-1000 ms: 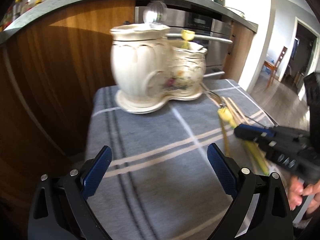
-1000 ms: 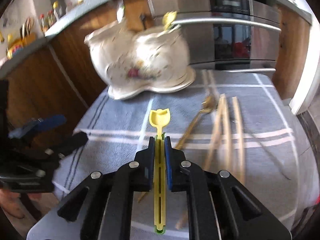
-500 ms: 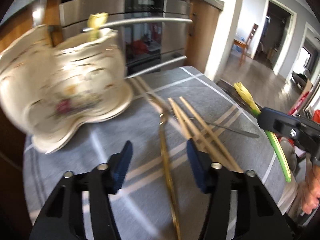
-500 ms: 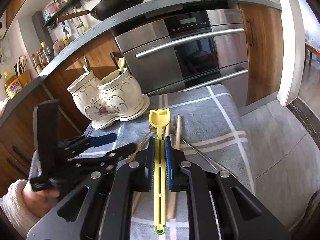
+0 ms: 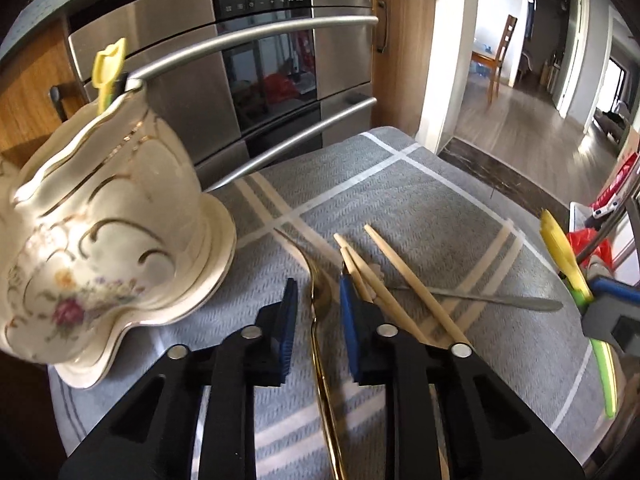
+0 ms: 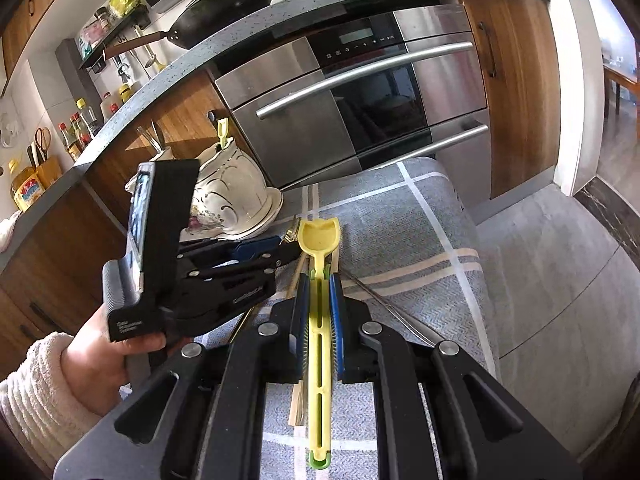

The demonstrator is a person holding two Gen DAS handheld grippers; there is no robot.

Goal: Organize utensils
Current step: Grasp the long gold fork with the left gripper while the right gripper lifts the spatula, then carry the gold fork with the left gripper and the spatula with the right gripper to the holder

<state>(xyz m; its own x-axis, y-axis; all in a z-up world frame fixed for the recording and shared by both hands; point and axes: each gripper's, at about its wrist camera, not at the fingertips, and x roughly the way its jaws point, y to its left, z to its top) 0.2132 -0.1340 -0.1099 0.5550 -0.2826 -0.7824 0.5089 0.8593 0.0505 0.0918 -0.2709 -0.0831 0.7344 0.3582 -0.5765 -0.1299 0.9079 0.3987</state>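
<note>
Gold fork (image 5: 320,344) flat on the grey checked cloth (image 5: 420,200), just beside the ceramic holder (image 5: 104,248), handle running back between the blue pads (image 5: 289,322) of the left gripper (image 5: 318,312). Jaws wide a second ago and out over bare cloth, now narrowed and closing around the fork — pads not yet pressing on it, a sliver of gap visible each side. Wooden chopsticks (image 5: 400,280) touching the right pad's outer face, a thin metal rod (image 5: 480,300) lying across them; some risk of nudging them as the pinch finishes. Right gripper (image 6: 319,320) clamped on a yellow plastic scoop (image 6: 319,240), as a second ago, held off to the side above the cloth. A matching yellow scoop (image 5: 107,68) already standing in the holder. Likely meaning: fork pickup nearly made, then fork and scoop both bound for the holder.
</note>
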